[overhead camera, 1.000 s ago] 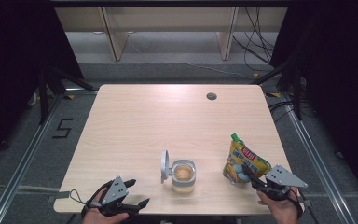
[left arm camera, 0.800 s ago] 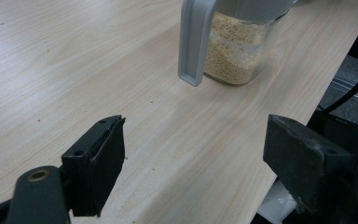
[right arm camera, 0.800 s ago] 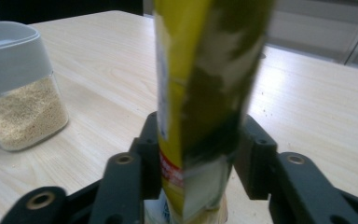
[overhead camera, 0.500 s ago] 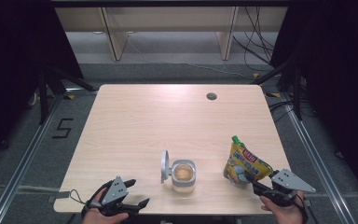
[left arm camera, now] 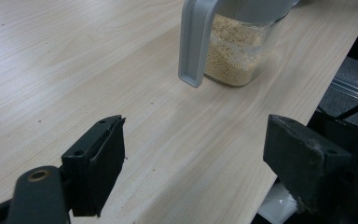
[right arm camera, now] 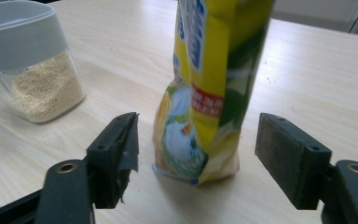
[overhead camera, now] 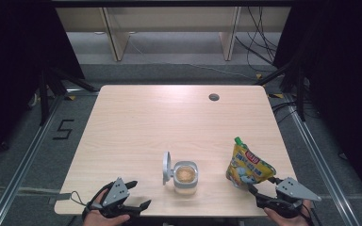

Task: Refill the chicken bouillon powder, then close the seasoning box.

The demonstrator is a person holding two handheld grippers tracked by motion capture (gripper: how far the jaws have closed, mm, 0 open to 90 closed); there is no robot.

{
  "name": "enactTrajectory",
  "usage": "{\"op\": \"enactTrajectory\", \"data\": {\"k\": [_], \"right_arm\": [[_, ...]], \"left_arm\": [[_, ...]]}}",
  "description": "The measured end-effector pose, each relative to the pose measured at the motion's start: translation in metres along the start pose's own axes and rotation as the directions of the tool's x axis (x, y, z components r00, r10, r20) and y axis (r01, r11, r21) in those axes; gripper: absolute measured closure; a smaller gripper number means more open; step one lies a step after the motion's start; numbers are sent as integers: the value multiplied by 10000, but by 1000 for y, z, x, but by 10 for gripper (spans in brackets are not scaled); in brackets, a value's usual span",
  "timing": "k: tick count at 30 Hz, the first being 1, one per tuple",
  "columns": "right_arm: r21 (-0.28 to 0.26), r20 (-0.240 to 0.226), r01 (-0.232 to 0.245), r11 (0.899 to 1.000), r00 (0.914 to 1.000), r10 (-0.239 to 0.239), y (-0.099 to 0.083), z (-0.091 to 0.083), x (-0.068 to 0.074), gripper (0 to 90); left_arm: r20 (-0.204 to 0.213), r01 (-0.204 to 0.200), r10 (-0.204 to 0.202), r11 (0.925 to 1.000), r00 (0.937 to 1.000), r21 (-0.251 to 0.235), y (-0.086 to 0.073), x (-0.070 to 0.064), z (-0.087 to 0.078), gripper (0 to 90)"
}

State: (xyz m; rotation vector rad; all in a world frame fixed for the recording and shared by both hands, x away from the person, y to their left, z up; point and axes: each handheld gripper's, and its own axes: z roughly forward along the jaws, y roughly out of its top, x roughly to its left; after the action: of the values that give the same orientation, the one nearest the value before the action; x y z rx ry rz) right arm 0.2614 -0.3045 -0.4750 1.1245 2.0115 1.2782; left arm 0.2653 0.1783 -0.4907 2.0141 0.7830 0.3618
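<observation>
From the high view, a light wooden table [overhead camera: 136, 122] carries two things near its front edge. A clear container [overhead camera: 186, 177] of pale grain stands left of centre-front, its grey lid [overhead camera: 167, 167] flipped up on its left side. To the right stands a yellow pouch [overhead camera: 247, 162] with a green cap, leaning a little. The left gripper [overhead camera: 134, 195] sits at the front-left edge in the person's hand, jaws spread, well apart from the container. The right gripper [overhead camera: 259, 186] is at the front-right edge, its jaws pointing at the pouch's base — just beside it.

In the left gripper view, the left gripper [left arm camera: 193, 168] has its jaws wide apart with bare table [left arm camera: 51, 70] between them. The container [left arm camera: 235, 51] stands ahead, its lid [left arm camera: 193, 42] hanging open toward the camera.

In the right gripper view, the right gripper [right arm camera: 196, 154] stands open, a jaw on either side of the pouch [right arm camera: 205, 93] — neither pad touches it. The pouch stands upright on the table [right arm camera: 317, 74]; the container [right arm camera: 30, 65] sits at the far left.
</observation>
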Motion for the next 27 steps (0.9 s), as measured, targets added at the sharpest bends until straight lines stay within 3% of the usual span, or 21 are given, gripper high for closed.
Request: {"op": "enactTrajectory", "data": {"k": [2,3,6,7,8,9,11,13,15,16,17,18,19,20,21,23,24,25,27], "right_arm": [[1,-60,-185,9998,9998,185,-1,-2,0,294],[192,259,-429,9989,9988,424,-2,-5,3,282],[86,246,-76,9999,9997,74,-4,-7,1,267],[260,282,-332,9991,9991,324,-5,-8,4,264],[262,160,0,9997,9999,-4,-6,-8,1,261],[238,208,-202,9995,9996,197,-7,-10,2,258],[350,345,-156,9993,9993,144,-9,-12,3,240],[397,168,-134,9991,9998,128,-9,-12,3,239],[507,293,-141,9986,9995,126,-11,-14,6,225],[448,373,106,9989,9992,-123,-11,-14,5,225],[552,94,-44,9985,9999,39,-11,-14,6,224],[606,135,-209,9979,9997,201,-12,-14,7,219],[617,276,68,9981,9996,-85,-13,-15,7,216],[617,276,68,9981,9996,-85,-13,-15,7,216],[729,47,-152,9972,9999,148,-14,-14,9,215],[831,243,-332,9960,9992,313,-14,-15,11,214],[831,243,-332,9960,9992,313,-14,-15,11,214],[826,119,-33,9966,9999,23,-15,-15,8,214],[805,105,-71,9967,9999,63,-15,-15,9,214]], "left_arm": [[-35,-20,20,10000,10000,-2,0,0,0,200],[-53,-103,104,9999,9999,112,1,1,-1,200],[103,95,-95,10000,9999,16,2,0,0,200],[45,91,-91,10000,9999,-3,2,-1,1,200],[113,-16,15,9999,9999,99,2,1,0,200],[95,21,-22,10000,10000,58,2,1,0,200],[28,114,-114,9999,9999,-116,2,0,1,199],[22,-80,80,10000,10000,40,3,2,-1,199],[-8,-41,41,10000,10000,37,3,2,-2,199],[-36,-25,25,10000,10000,31,4,2,-2,198],[-25,-20,20,10000,10000,25,4,2,-2,198],[-29,-12,12,10000,10000,3,4,2,-2,198],[9,3,-3,10000,10000,-43,4,2,-2,198],[18,-12,12,10000,10000,-54,4,2,-2,198],[43,111,-111,9998,9999,-149,4,2,-1,198],[96,46,-45,9999,9999,-138,5,3,-2,198],[80,58,-57,9999,10000,-135,5,3,-2,198],[69,52,-51,9999,10000,-140,6,3,-3,198],[46,51,-51,9999,10000,-131,6,3,-3,198]]}}
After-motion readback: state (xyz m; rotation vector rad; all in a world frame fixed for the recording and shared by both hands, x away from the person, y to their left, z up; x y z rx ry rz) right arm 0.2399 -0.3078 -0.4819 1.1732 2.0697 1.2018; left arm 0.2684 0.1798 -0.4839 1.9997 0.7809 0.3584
